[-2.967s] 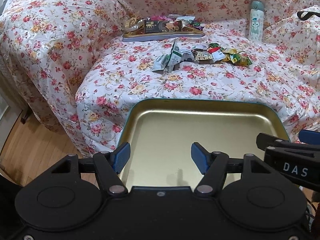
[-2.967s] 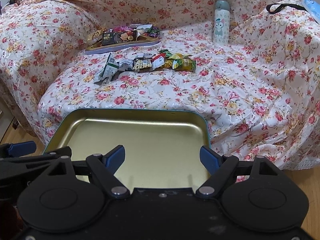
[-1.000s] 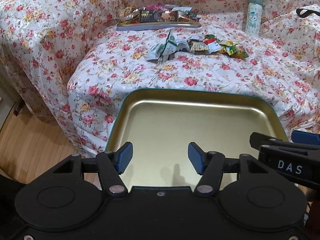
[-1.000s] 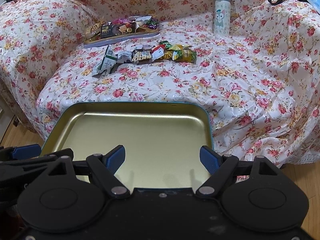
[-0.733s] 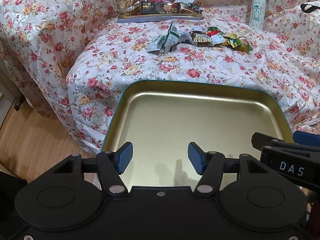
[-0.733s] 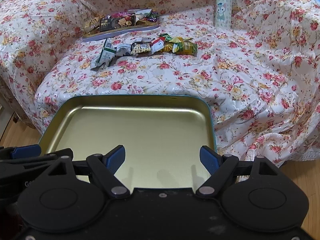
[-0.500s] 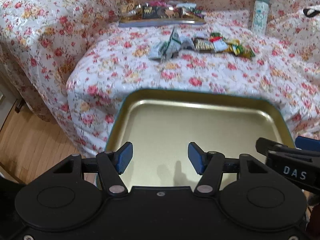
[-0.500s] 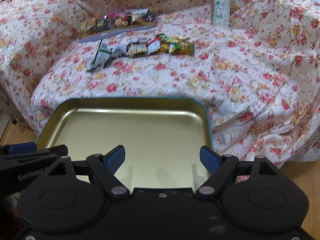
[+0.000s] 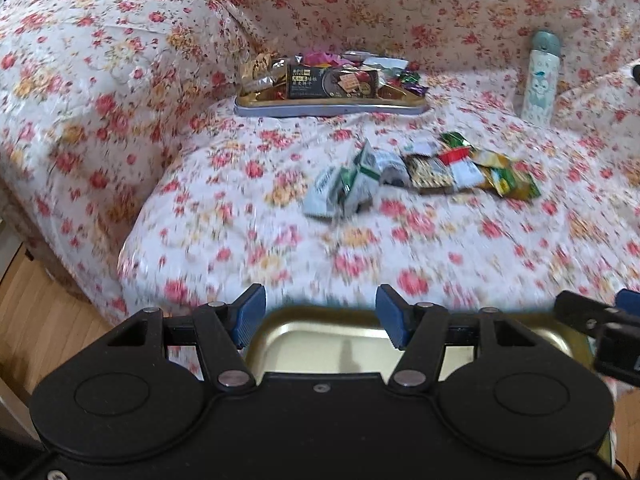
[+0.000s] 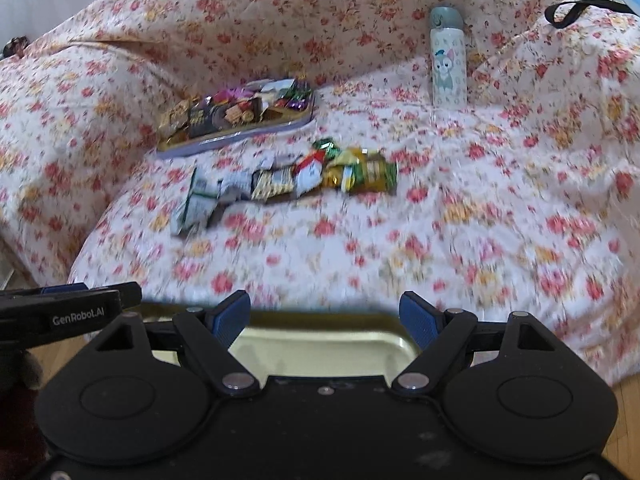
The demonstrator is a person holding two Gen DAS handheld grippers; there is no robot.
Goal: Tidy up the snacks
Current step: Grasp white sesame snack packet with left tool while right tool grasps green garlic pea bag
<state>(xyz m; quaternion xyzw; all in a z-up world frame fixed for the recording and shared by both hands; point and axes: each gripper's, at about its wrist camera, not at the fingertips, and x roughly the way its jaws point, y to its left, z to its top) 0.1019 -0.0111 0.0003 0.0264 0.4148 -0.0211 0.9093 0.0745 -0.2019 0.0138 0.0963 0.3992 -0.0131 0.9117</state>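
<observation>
left wrist: left gripper (image 9: 320, 314) jaws apart, empty, over gold tray (image 9: 332, 344) | loose snacks (image 9: 420, 172) mid-sofa | right wrist: right gripper (image 10: 325, 318) spread, empty | snacks (image 10: 288, 180) ahead; approach low, pinch one wrapper edge.

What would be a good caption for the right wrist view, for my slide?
Open right gripper above an empty gold tray, facing loose snacks and a filled tray on the floral sofa.

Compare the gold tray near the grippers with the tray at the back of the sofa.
The near gold tray looks empty in its visible part; the back tray is heaped with snacks. The near tray sits at the sofa's front edge, mostly hidden; the back tray lies by the backrest. Both are shallow, gold-lined and round-cornered.
</observation>
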